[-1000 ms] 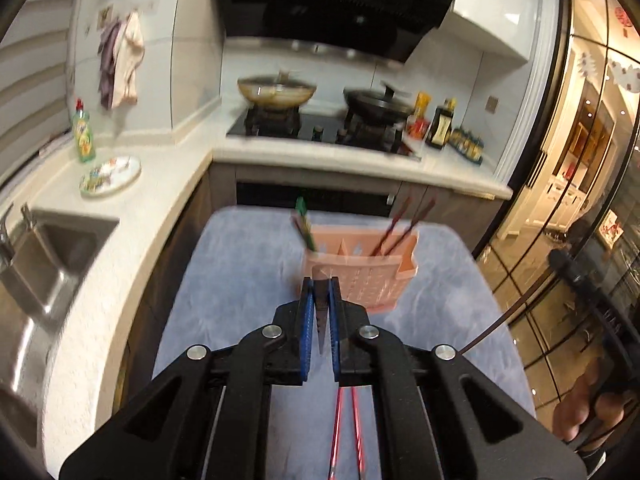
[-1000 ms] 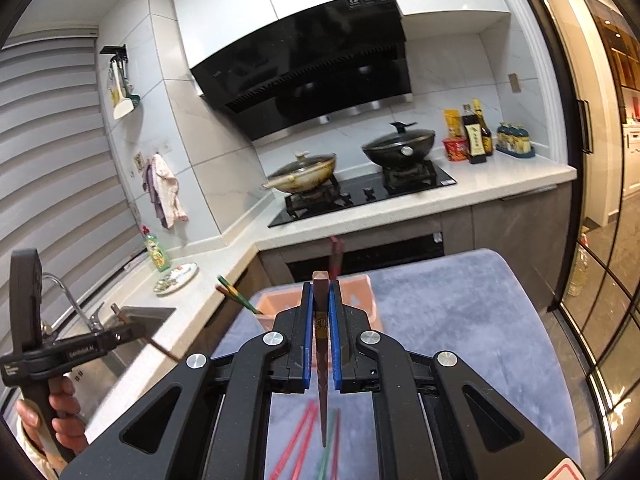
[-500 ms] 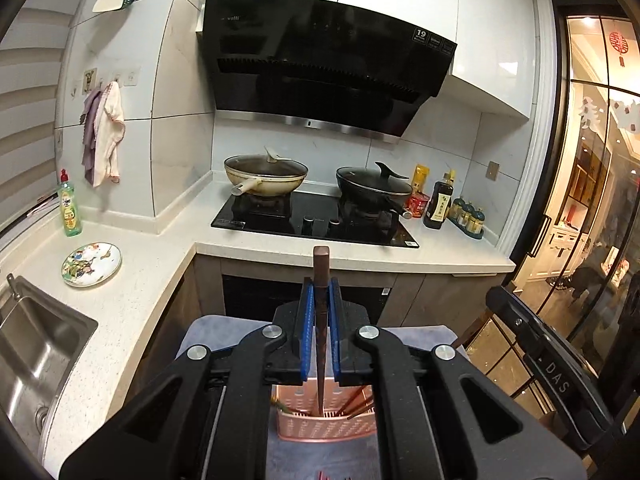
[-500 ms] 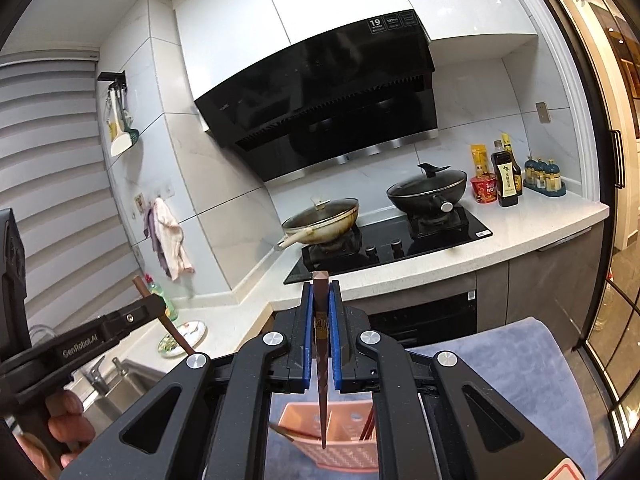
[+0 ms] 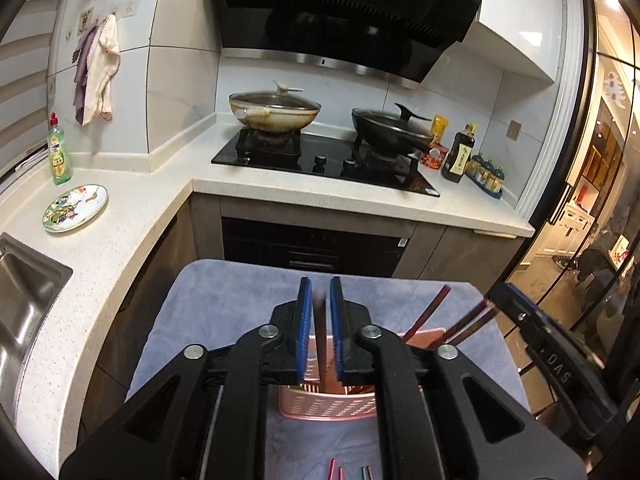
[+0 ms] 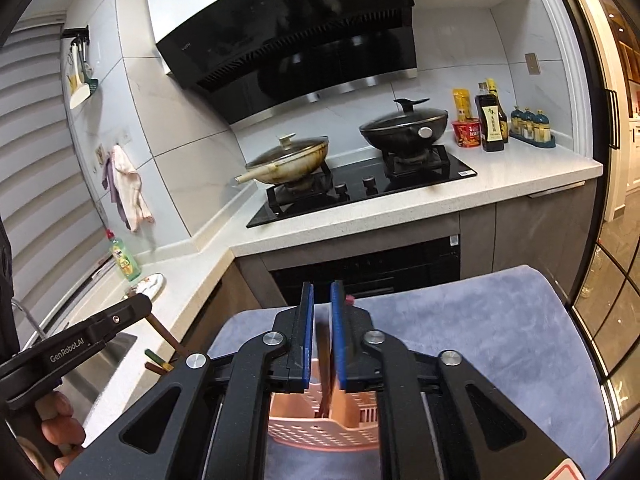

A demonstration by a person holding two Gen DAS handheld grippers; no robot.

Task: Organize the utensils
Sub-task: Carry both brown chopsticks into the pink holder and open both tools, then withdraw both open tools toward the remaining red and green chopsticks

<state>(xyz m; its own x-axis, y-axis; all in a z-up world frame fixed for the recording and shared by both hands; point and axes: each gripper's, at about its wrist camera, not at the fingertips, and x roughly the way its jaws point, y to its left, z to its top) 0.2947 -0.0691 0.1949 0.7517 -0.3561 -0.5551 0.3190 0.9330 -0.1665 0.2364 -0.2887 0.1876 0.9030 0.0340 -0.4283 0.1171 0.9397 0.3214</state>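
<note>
Chopstick [image 5: 320, 316] stands between left hand-held gripper [image 5: 319, 292] pads.

left gripper [image 5: 319, 334]: black frame | blue jaw pads | silver screws | "GenRobot.AI" lettering

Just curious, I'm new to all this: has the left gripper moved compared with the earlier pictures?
Yes. The left gripper has come forward over the pink basket, which a second ago stood beyond its fingers on the cloth; its fingers have just been opening.

Two lidded woks sit on the far hob: a pale one [image 5: 275, 114] on the left, a black one [image 5: 390, 130] on the right. One pink holder [image 5: 328, 408] stands near. One plate [image 5: 75, 208] and one green bottle [image 5: 59, 152] sit at the left.
</note>
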